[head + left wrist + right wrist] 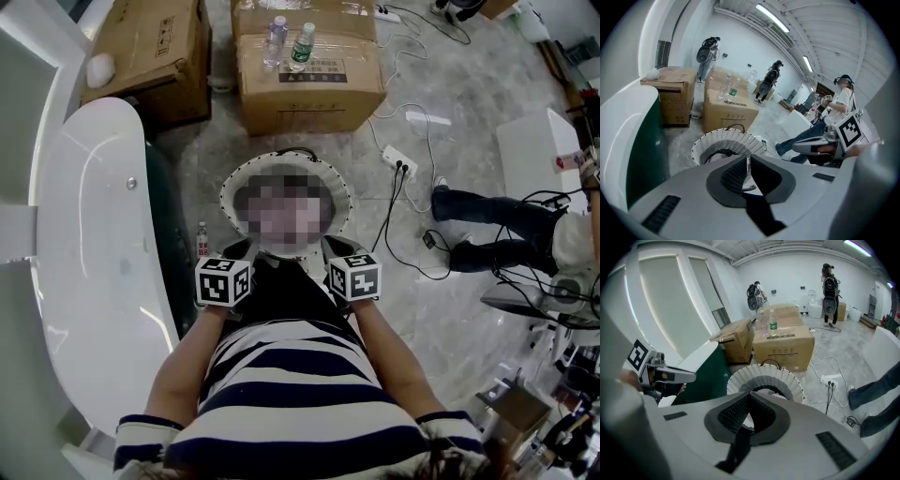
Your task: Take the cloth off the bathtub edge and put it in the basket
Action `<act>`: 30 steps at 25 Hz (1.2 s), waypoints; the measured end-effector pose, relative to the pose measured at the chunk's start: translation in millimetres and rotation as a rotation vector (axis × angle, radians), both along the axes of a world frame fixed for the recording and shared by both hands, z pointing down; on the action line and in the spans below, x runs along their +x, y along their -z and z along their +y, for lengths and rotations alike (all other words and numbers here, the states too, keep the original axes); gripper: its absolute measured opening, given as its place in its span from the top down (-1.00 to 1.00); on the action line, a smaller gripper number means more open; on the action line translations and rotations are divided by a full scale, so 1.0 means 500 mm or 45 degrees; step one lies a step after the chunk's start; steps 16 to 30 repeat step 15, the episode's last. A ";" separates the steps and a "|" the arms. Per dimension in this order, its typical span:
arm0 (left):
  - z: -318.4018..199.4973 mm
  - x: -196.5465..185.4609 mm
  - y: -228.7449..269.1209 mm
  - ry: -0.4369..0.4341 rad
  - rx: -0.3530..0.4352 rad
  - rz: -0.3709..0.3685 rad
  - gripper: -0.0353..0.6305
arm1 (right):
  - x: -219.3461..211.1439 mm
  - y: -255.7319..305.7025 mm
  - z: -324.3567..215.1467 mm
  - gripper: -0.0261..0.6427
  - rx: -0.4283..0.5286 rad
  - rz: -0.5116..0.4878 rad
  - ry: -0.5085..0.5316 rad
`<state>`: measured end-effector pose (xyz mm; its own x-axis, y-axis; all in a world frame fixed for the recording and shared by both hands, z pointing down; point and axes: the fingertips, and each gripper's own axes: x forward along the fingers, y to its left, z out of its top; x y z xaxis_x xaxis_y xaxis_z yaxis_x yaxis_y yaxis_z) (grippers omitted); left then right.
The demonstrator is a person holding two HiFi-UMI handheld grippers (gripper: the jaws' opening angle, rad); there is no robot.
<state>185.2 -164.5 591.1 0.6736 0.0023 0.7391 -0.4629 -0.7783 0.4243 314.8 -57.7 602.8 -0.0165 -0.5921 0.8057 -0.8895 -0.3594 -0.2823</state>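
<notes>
Head view is showing the left tongs (747, 161) and right tongs (749, 399) hanging clenched and empty, side by side by the basket (228, 192), apparently because the pale cloth (766, 390) is already lying inside it, bathtub edge (150, 262) sitting bare.

The bathtub (89, 244) is showing a smooth, glossy white shell, while the basket (740, 376) is looking like matt white weave and the boxes (309, 89) like plain brown cardboard. The floor (450, 319) is showing mottled grey stone with a dull sheen. The right gripper (749, 394) is wearing matt grey plastic, its fingers (733, 416) showing dark ribbed pads.
</notes>
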 end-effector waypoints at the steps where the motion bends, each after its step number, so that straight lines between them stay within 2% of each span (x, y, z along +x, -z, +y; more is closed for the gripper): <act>1: -0.001 0.001 -0.002 0.000 -0.001 -0.003 0.78 | 0.002 -0.001 0.000 0.84 -0.001 -0.002 -0.002; 15: -0.001 -0.017 -0.013 0.036 -0.019 -0.045 0.78 | 0.000 -0.004 -0.003 0.84 0.011 -0.025 0.003; 30: -0.001 -0.017 -0.013 0.036 -0.019 -0.045 0.78 | 0.000 -0.004 -0.003 0.84 0.011 -0.025 0.003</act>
